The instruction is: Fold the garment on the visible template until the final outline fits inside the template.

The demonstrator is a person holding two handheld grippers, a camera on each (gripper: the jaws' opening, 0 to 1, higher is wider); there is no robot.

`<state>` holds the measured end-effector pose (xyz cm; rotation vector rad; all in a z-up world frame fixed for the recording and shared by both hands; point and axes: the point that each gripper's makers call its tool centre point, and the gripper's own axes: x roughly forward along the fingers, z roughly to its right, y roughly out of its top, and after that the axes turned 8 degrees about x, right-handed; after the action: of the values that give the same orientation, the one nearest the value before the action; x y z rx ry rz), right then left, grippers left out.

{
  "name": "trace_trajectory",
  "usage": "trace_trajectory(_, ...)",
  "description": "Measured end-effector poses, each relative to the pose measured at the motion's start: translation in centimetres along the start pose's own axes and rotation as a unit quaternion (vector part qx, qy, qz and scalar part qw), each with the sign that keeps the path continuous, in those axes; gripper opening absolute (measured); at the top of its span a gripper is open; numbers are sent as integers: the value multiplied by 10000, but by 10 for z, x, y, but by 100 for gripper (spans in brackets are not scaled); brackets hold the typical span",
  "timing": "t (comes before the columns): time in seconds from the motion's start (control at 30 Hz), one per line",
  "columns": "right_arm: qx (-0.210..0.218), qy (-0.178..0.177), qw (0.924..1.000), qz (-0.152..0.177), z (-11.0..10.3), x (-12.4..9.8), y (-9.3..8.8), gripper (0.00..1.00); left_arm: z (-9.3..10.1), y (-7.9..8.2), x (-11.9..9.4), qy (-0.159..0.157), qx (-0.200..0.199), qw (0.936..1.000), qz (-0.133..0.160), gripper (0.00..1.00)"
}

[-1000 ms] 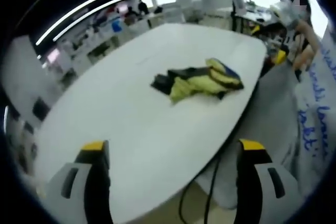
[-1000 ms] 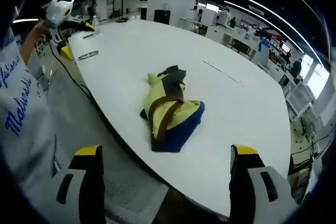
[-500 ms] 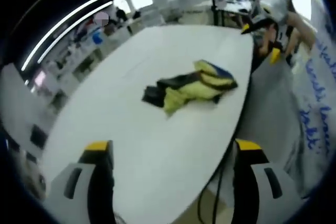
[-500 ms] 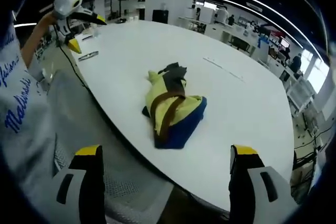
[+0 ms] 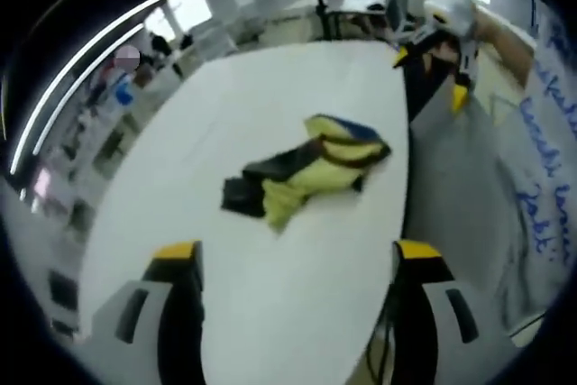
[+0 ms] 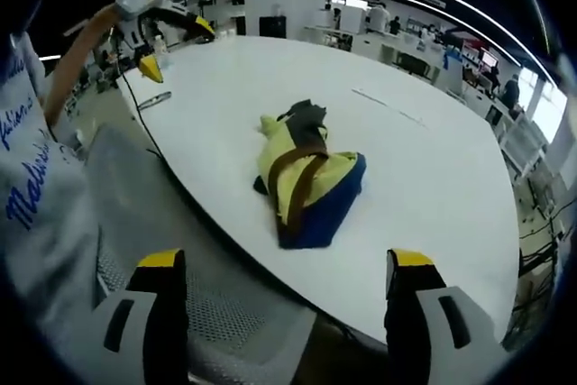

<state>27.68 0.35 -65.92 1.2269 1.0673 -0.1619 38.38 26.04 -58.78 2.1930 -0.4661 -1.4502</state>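
Garment (image 6: 306, 179): bunched on desk (image 6: 433, 178), no template discernible | left gripper (image 5: 293, 299), right gripper (image 6: 287, 308): fingers wide, empty, short of garment | advice: pinch opposite edges (not the middle), spread flat first

A crumpled yellow-and-blue garment (image 6: 309, 188) lies on the white table (image 6: 433, 187), well ahead of the right gripper (image 6: 287, 288)'s spread jaws.

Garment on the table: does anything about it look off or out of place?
Yes. The garment lies bunched in a crumpled heap near the edge of the white table, not spread flat. No template outline can be made out under it. Both grippers are open and clear of it.
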Motion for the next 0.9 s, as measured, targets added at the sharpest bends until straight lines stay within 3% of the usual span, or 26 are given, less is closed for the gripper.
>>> trace_trajectory(0.2,52,71,10000,20,-2,4,-2,87,-10,19,17,-302,406,9987,58,75)
trace_trajectory(0.37,117,318,9994,84,-12,12,-1,75,-14,33,33,-579,697,9959,25,63)
trace_trajectory(0.47,111,378,9992,98,-16,16,-2,73,-15,40,42,-704,816,9942,30,59)
trace_trajectory(0.63,158,487,9986,149,-19,17,-2,64,-14,49,65,-976,1130,9887,-103,47)
trace_trajectory(0.7,187,513,9984,170,-20,19,-3,62,-16,49,74,-959,1250,9872,-250,44)
trace_trajectory(0.9,144,504,9983,260,-19,24,0,53,-11,63,100,-1242,1620,9785,-305,38)
